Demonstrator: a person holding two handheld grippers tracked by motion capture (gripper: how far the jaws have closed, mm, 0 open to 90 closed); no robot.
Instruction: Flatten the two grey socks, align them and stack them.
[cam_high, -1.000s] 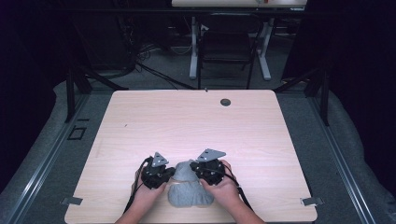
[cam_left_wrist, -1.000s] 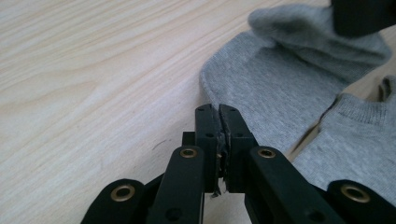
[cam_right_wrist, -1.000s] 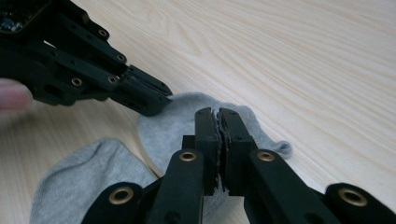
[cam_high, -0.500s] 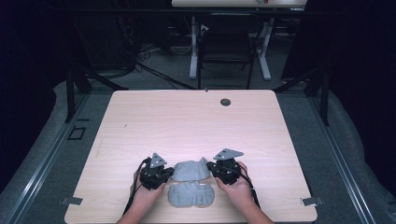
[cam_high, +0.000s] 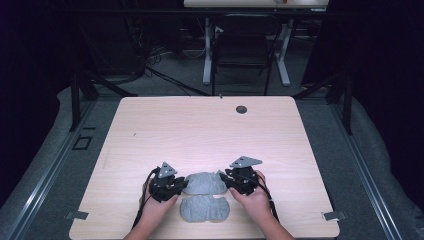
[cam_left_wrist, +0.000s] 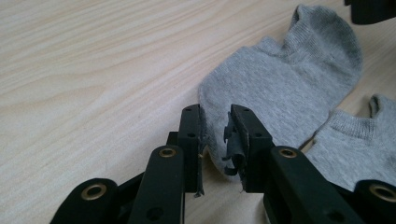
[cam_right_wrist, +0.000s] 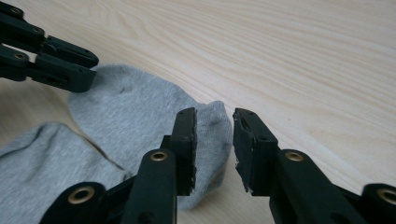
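Pale wooden surface (cam_high: 210, 135) carries two grey ankle socks at its near edge, the farther sock (cam_high: 205, 183) stretched sideways between the hands, the nearer sock (cam_high: 202, 209) just beside it. Left claw (cam_left_wrist: 215, 135) and right claw (cam_right_wrist: 212, 140) have just been opening and straddle its opposite ends, apparently no longer pinching.

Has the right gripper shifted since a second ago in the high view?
Yes. The right gripper moved rightward, away from the table's near-edge middle, drawing the upper grey sock out flat; its jaws have just been opening.
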